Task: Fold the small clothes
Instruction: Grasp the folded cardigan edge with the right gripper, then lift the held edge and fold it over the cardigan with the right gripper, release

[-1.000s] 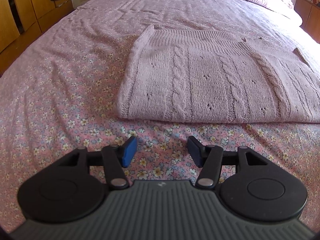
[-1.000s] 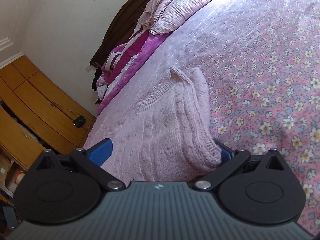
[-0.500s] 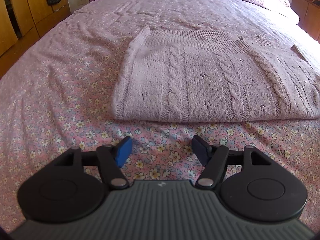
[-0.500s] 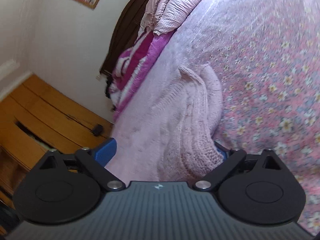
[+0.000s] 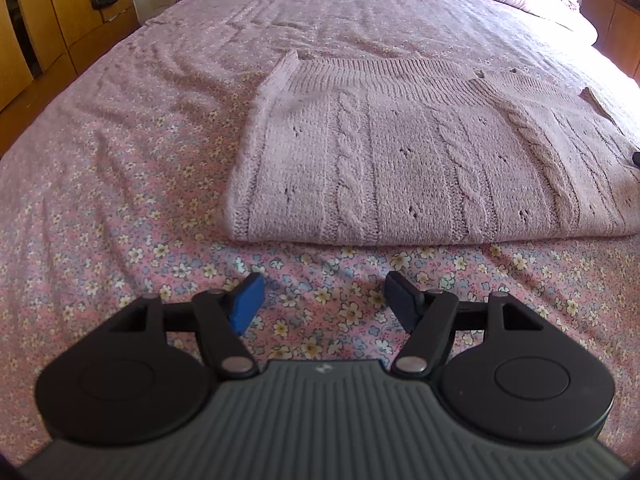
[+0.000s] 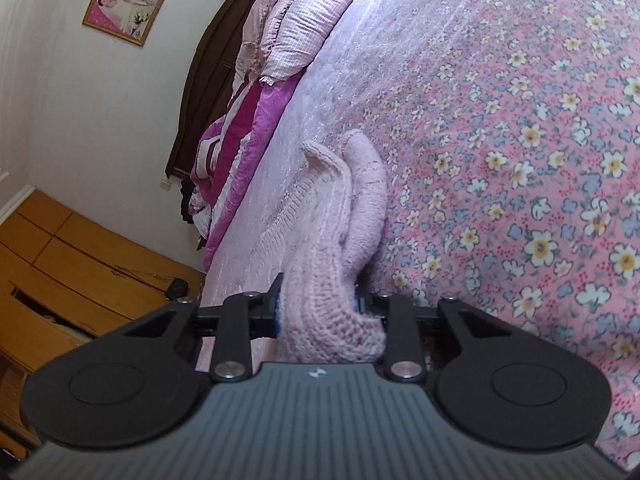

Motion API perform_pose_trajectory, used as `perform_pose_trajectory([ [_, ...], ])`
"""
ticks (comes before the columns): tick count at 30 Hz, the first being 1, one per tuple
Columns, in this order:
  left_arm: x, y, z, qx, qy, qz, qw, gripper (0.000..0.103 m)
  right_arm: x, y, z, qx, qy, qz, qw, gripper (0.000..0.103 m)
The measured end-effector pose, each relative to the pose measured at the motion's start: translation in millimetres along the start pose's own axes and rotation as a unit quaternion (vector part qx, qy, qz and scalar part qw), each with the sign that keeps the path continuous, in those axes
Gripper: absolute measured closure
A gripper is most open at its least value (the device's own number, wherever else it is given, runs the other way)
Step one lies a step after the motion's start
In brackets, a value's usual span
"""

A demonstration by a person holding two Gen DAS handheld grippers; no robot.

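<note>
With the pink sweater (image 5: 420, 160) lying partly folded on the bedspread (image 5: 120, 200), my right gripper (image 6: 318, 306) pinches its edge, my left gripper (image 5: 324, 300) waits spread just short, more folds remaining.

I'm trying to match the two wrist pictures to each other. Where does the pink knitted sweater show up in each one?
Left wrist: the sweater lies flat across the centre and right, beyond the open left gripper.
Right wrist: a bunched sweater edge sits bottom centre, clamped in the right gripper.
Shared landmark: the floral bedsheet.
</note>
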State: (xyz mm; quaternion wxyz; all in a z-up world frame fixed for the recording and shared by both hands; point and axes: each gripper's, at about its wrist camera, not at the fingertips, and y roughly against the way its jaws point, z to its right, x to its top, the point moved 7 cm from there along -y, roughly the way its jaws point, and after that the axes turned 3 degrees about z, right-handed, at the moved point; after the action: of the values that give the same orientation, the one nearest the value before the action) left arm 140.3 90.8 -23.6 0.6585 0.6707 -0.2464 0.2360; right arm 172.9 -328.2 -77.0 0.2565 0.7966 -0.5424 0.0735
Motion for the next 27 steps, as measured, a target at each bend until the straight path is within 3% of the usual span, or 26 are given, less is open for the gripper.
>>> perform_pose_trajectory([
  [10, 16, 13, -14, 0.001, 0.000, 0.011, 0.9999, 0.034, 6, 1, -58, 0.033, 0.059, 0.008, 0.998, 0.072],
  [14, 23, 16, -18, -0.005, -0.002, 0.011, 0.9999, 0.034, 4, -3, -81, 0.056, 0.050, 0.007, 0.997, 0.072],
  [27, 32, 19, -38, -0.003, -0.006, 0.016, 0.9999, 0.034, -32, -2, -161, 0.100, 0.118, 0.008, 0.988, 0.073],
])
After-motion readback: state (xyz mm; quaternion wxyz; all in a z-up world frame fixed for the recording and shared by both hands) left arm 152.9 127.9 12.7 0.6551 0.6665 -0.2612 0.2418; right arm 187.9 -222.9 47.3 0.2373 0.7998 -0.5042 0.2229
